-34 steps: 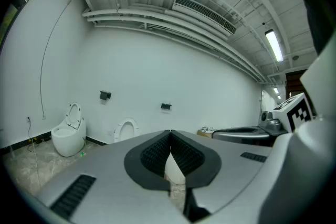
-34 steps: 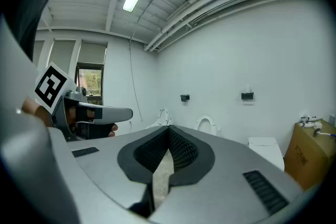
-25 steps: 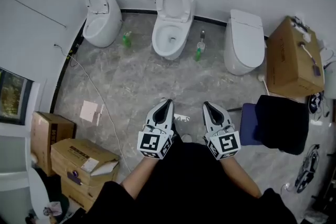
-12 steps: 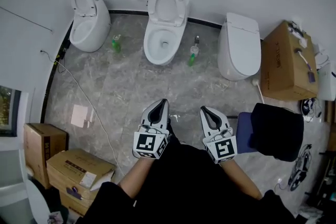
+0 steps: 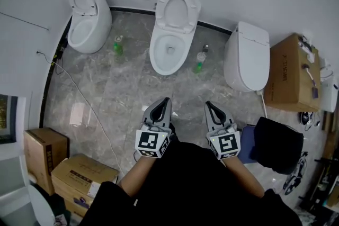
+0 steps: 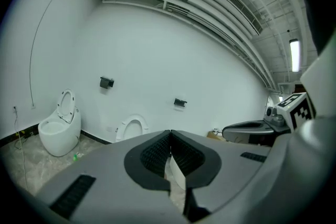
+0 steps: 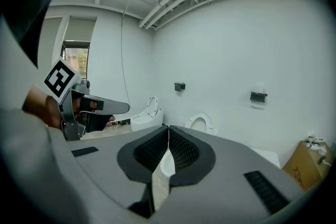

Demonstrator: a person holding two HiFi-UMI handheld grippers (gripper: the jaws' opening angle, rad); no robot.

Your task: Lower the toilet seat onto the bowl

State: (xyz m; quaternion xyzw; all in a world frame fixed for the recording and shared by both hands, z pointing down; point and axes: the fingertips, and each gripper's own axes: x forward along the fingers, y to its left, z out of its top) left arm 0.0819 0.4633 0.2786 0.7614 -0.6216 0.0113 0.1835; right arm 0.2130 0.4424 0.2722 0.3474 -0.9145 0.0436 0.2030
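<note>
The left gripper (image 5: 164,100) and right gripper (image 5: 210,105) are closed tight on nothing, far from the middle seat (image 5: 179,9) standing up by the wall, and a hard push could slam it onto the bowl (image 5: 157,57).

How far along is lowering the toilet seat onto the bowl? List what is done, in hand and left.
Done: nothing; the middle toilet's seat stands raised above its bowl. In hand: nothing held; the left gripper and right gripper are shut and empty, well short of that seat. Left: approach, take the seat and lower it.
</note>
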